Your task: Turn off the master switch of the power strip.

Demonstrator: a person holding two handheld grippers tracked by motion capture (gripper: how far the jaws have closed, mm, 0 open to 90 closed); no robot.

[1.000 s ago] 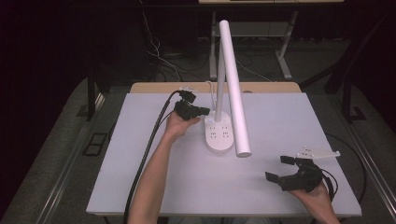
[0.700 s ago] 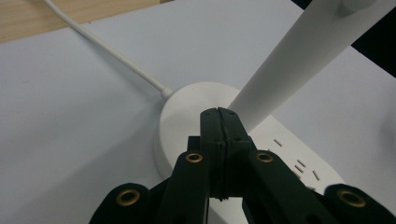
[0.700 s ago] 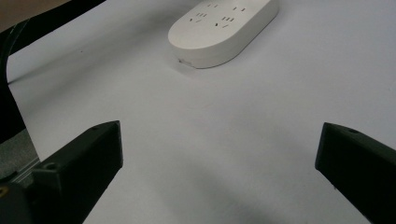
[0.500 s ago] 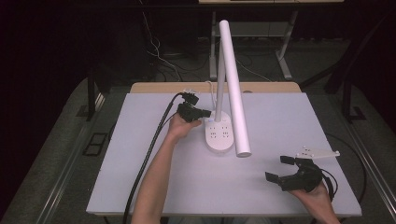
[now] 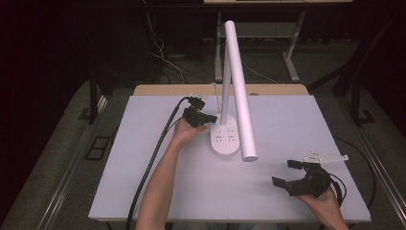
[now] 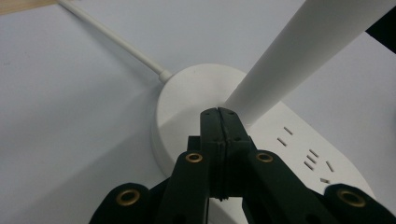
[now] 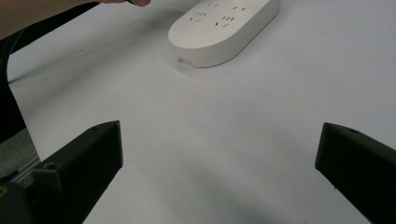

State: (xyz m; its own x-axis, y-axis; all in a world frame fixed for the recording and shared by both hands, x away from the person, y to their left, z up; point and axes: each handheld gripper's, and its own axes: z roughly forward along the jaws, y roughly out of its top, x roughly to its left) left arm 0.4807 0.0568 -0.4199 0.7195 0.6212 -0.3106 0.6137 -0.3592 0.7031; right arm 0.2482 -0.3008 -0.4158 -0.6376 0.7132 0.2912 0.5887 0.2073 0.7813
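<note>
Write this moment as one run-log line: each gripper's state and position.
left gripper: shut, tips at lamp base by stem | right gripper: open, empty, near table front-right corner | lamp head: tilted down

White desk lamp [image 5: 233, 96] with socket-slotted white base [image 5: 225, 139]; pale grey table [image 5: 158, 191]; black grippers; black cable [image 5: 153, 158].

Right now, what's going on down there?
Left tongs shut, tips at lamp base. Right tongs open, idle, apart from it. Nothing in the way.
</note>
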